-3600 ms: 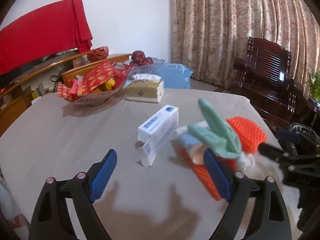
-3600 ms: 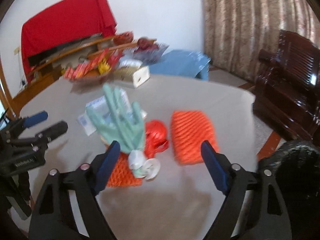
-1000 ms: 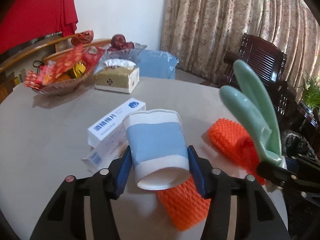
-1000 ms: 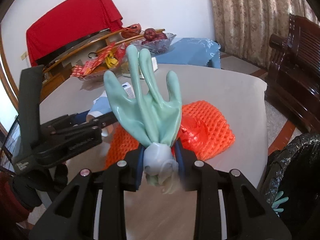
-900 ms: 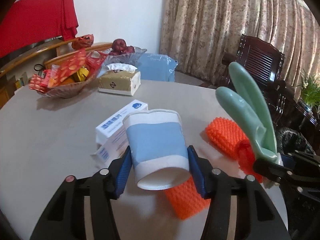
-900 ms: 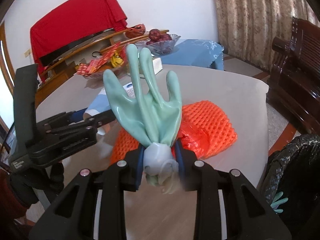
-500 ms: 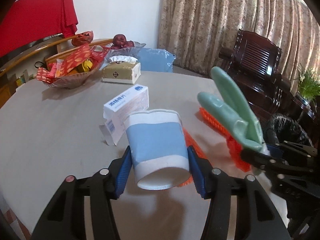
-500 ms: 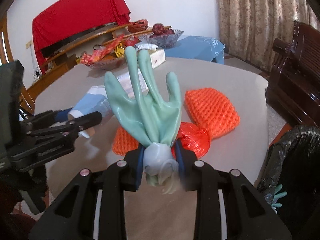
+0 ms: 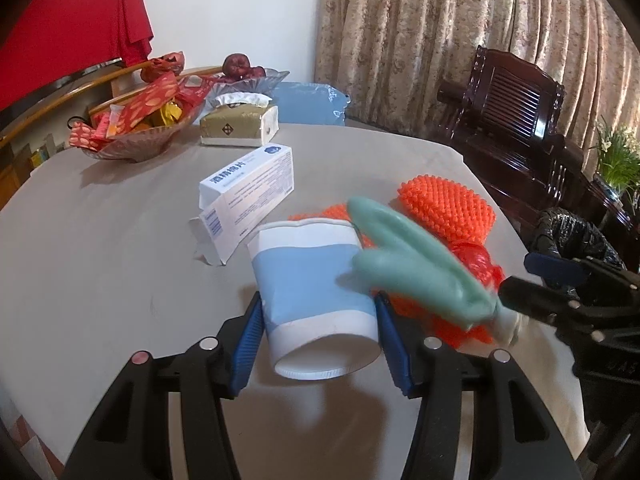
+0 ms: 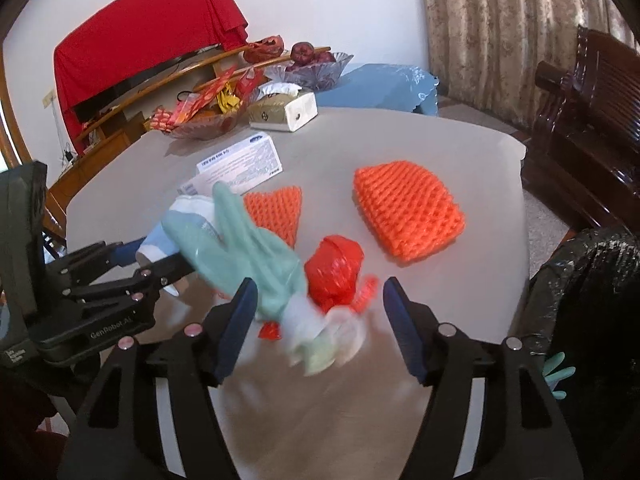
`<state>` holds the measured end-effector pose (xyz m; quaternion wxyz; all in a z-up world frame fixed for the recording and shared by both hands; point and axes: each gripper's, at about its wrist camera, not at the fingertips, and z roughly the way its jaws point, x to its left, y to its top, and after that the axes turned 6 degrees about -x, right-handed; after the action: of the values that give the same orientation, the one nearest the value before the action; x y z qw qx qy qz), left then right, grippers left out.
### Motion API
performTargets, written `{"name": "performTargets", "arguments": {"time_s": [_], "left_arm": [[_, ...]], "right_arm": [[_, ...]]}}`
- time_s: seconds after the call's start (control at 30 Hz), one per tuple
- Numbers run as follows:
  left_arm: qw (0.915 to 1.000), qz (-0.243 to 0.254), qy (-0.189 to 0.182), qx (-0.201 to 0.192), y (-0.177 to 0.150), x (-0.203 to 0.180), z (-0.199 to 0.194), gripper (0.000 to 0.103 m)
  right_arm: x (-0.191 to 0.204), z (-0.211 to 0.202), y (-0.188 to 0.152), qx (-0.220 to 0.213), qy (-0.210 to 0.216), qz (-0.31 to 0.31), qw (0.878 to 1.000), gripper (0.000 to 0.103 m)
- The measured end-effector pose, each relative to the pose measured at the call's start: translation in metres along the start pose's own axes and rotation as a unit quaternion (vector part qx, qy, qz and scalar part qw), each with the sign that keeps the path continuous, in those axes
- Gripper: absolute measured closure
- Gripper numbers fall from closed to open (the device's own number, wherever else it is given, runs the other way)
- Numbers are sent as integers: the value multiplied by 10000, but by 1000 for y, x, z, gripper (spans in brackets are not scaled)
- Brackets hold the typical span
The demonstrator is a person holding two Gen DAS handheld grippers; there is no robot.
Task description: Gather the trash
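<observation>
Glove (image 10: 256, 260), mint green, sits loose and blurred between the right gripper (image 10: 316, 320) jaws. Those jaws have just been opening; pads are off it, so the right is released. Glove leans toward the left gripper (image 9: 320, 340), fingers across the cup (image 9: 316, 288).

Left jaws are clenched on the cup: blue-and-white paper, on its side, base toward the camera, held above the table (image 9: 100, 260).

Under the right jaws on the table: red bag (image 10: 336, 268), crumpled. Just past it an orange foam net (image 10: 408, 216); a second orange net (image 10: 276, 212) lies nearer the left gripper.

White box (image 9: 248, 188) with blue print lies beyond the cup, end flap open.

Far side of table: tissue box (image 9: 240, 124), with a glass bowl (image 9: 136, 144) of red packets next to it.

Bin (image 10: 592, 300) with black liner stands off the table edge on the right; another green glove (image 10: 558, 372) is in it.
</observation>
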<state>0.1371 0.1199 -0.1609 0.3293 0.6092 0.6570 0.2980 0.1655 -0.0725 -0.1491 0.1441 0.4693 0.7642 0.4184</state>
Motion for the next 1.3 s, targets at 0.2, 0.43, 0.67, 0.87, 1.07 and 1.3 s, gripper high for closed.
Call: {"name": "performTargets", "arguments": {"time_s": [0.2, 0.43, 0.67, 0.87, 1.07, 1.3], "left_arm": [[10000, -54, 8, 35, -3, 2, 0, 49], [10000, -50, 5, 23, -4, 3, 0, 49], [10000, -46, 4, 37, -3, 2, 1, 49], [10000, 11, 43, 68, -6, 1, 3, 49], [10000, -6, 25, 47, -4, 1, 1, 49], [10000, 6, -7, -3, -1, -2, -3, 49]], "right_arm": [[10, 3, -3, 129, 279, -148, 9994, 44], [22, 16, -15, 436, 397, -377, 9975, 49], [20, 29, -23, 653, 330, -471, 9962, 67], [19, 24, -17, 500, 337, -402, 9974, 78], [19, 7, 0, 210, 477, -206, 9984, 79], [21, 1, 9, 197, 623, -99, 9978, 77]]}}
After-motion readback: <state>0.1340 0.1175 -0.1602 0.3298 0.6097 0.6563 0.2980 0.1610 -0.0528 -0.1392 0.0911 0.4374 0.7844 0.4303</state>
